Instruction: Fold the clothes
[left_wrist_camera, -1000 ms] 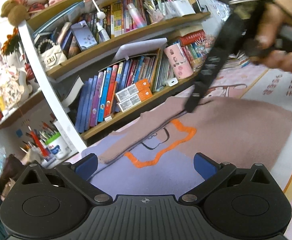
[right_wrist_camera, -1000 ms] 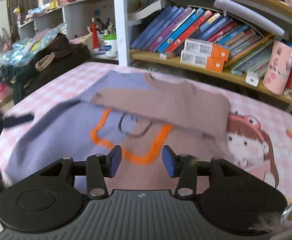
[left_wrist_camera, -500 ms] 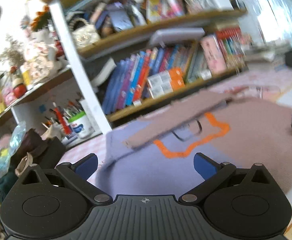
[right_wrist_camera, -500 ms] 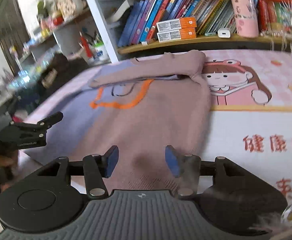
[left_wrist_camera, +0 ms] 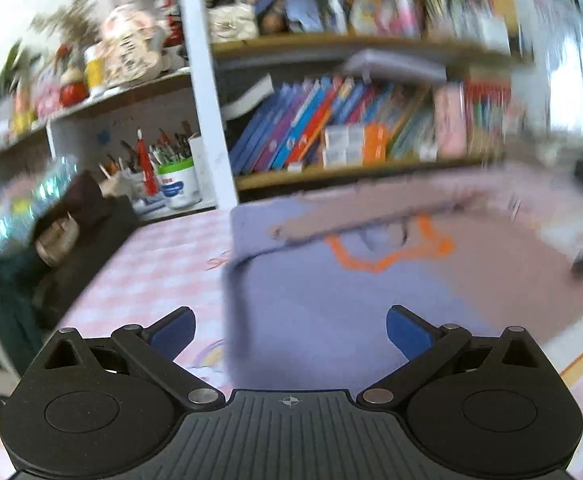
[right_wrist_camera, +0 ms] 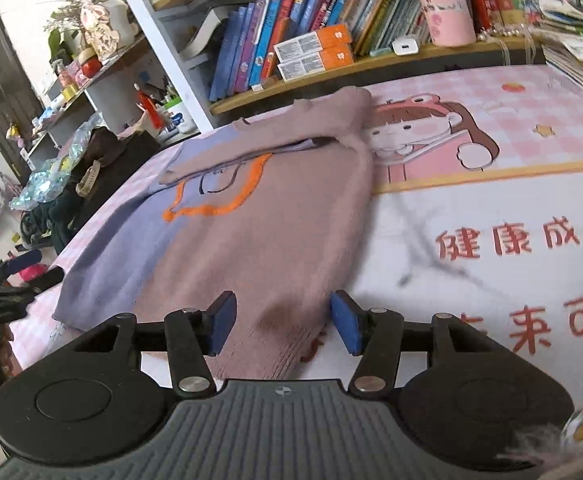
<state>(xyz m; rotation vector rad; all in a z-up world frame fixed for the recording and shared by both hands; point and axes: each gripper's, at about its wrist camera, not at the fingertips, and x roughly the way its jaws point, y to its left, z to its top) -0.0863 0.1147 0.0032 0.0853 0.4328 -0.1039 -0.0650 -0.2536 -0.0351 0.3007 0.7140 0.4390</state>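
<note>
I am hovering my right gripper [right_wrist_camera: 282,327] just above the near hem of the sweater [right_wrist_camera: 259,232], its jaws partly spread with the ribbed mauve edge lying between and below them, nothing pinched yet. My left gripper [left_wrist_camera: 289,332] is standing wide and empty, its fingers straddling the lilac side edge of the same sweater [left_wrist_camera: 331,296], which is lying flat on the pink checked tablecloth [left_wrist_camera: 143,264] ahead of both tools.

To do this step well, I judge I should be dropping each gripper straight onto the hem corner in front of it, catching both layers of knit, then lifting the two corners together so the fold line is running square across the body and not slanting.

The sweater is stretching away from my right gripper, its long axis running from the hem right at my fingertips to the collar at the far end, towards the bookshelf [right_wrist_camera: 331,40]. One sleeve [right_wrist_camera: 275,132] is already lying folded across the chest, over the top of the orange outline print [right_wrist_camera: 215,200].

The left view is blurred, so finer detail there I cannot tell.
</note>
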